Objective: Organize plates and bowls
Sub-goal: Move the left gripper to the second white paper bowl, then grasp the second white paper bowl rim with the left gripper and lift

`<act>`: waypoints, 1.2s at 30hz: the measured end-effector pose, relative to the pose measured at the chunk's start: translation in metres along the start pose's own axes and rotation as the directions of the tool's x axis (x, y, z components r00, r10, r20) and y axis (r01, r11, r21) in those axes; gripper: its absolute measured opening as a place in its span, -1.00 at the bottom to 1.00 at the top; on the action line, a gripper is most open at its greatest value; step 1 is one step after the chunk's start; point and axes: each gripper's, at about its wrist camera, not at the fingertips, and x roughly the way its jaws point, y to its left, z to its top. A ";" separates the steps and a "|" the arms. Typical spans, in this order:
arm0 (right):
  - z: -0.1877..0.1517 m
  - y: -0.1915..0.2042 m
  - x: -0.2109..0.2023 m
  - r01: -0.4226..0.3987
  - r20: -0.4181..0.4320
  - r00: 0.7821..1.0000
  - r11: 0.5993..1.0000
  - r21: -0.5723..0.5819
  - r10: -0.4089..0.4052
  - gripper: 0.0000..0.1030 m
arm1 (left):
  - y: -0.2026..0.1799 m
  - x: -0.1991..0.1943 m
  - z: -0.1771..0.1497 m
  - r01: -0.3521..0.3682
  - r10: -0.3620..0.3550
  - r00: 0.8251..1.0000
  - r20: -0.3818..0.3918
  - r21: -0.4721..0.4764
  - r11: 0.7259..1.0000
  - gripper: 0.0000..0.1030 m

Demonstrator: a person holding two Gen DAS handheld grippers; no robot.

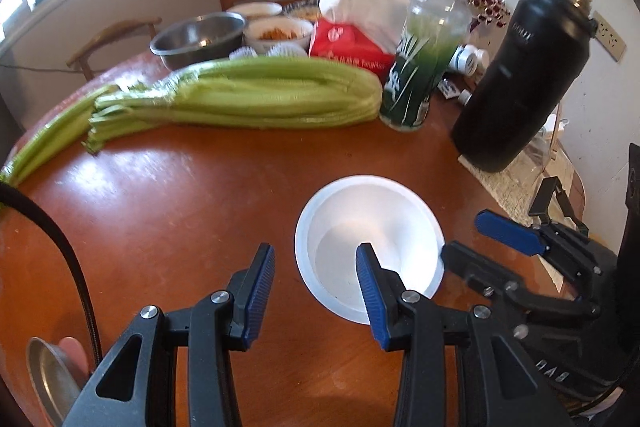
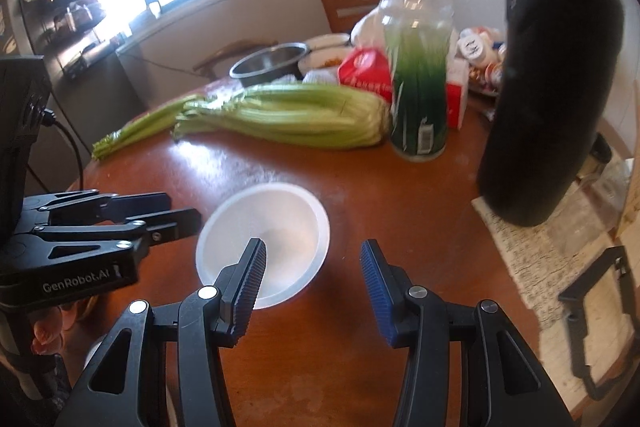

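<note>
A white empty bowl [image 1: 368, 219] [image 2: 280, 219] stands upright on the brown round table [image 1: 180, 207]. My left gripper [image 1: 315, 249] is open over the bowl's near left rim, one finger lined up with the inside and the other outside it. Nothing sits between its pads. My right gripper [image 2: 313, 245] is open too and empty, straddling the bowl's right rim from the near side. Each gripper shows in the other's view, the right gripper [image 1: 462, 233] beside the bowl's right edge and the left gripper [image 2: 184, 209] at its left edge.
Behind the bowl lie celery stalks [image 1: 240, 95], a green bottle [image 1: 420, 67] and a tall black flask [image 1: 516, 79]. Farther back stand a steel bowl [image 1: 198, 37], white bowls with food [image 1: 278, 31] and a red tissue pack [image 1: 348, 47]. A metal plate [image 1: 48, 375] shows bottom left.
</note>
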 end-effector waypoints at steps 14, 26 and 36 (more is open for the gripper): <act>-0.014 0.017 0.042 -0.050 -0.073 0.996 0.998 -0.044 0.046 0.00 | 0.017 0.030 0.004 0.085 -0.091 0.993 -0.080 -0.073 0.994 -0.18; -0.019 0.046 0.049 -0.089 -0.093 0.992 0.992 -0.087 0.081 0.00 | 0.036 0.037 -0.007 0.070 -0.082 0.989 -0.121 -0.108 0.992 -0.19; -0.024 0.067 0.044 -0.123 -0.104 0.988 0.989 -0.088 0.114 0.03 | 0.046 0.015 -0.017 0.041 -0.052 0.995 -0.086 -0.126 0.991 -0.19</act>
